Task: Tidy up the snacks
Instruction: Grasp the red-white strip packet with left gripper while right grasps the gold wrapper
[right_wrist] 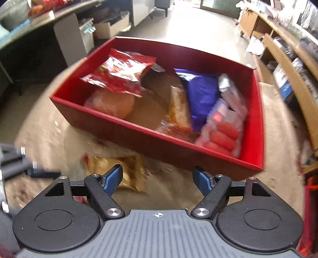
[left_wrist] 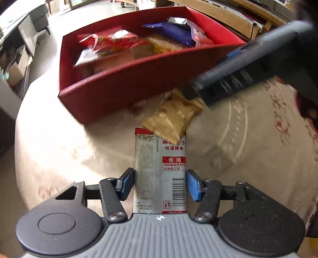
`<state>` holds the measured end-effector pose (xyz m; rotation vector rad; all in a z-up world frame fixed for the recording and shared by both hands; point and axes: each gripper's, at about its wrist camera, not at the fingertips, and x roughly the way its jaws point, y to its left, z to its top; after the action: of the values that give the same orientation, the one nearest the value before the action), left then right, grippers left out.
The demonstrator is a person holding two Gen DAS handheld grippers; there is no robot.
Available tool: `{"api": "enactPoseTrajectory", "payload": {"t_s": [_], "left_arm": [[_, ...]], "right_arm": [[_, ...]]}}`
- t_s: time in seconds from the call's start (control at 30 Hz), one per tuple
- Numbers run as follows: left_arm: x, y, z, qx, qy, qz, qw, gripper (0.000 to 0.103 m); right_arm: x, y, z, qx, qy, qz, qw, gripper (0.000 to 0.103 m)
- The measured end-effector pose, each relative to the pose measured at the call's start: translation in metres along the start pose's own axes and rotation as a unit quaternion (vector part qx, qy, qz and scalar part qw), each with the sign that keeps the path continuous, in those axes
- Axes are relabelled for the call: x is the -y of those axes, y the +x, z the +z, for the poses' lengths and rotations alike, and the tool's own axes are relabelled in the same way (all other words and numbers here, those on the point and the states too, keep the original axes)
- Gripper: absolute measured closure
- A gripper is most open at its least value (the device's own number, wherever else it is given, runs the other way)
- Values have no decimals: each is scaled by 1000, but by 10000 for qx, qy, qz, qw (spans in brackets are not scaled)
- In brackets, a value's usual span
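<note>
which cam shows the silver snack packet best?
Left wrist. The silver snack packet fills the centre, printed back and barcode readable, clamped between the left gripper pads, its far end under the gold packet. The right wrist view shows none of it, only the gold packet.

**Around the work area: what I can see beyond the job**

I'm working over a round beige tablecloth with a faint floral pattern (left_wrist: 258,139), its red-and-brown flower motifs showing towards the right edge in my left view. Past it lies a pale, glossy tiled floor (right_wrist: 190,25). To my right runs a long light wooden shelving unit (right_wrist: 282,59) crammed with blurred goods I can't make out. On the opposite side I see a dark curved desk top (right_wrist: 49,19), a grey cabinet (right_wrist: 143,12) and an open cardboard carton (right_wrist: 111,27) set on the floor beside it.
</note>
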<state>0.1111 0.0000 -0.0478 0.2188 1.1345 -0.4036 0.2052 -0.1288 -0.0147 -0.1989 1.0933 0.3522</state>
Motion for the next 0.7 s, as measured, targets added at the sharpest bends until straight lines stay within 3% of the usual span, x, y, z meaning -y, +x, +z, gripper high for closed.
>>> {"api": "enactPoseTrajectory", "payload": {"t_s": [0.17,0.3,0.4,0.57,0.7], "left_arm": [[1,-11,-21,-48,-282,-53,9996,53],[-3,-14,-26,-110,-418,-154,9989,53],[-7,-14,-25,-116,-468,-209,9986,53],[-17,-14,-21,-187,-576,-280,9978,53],[-21,-11,-18,-268,-606,-208,9976,52]], "right_arm": [[-13,14,10,-78,53,549,9984,21],[-41,23,12,-52,-240,473,9986,22],[-51,30,14,-64,-349,645,9973,22],[-60,43,12,-346,-470,600,9965,21],[-48,32,1,-865,132,1116,9899,21]]}}
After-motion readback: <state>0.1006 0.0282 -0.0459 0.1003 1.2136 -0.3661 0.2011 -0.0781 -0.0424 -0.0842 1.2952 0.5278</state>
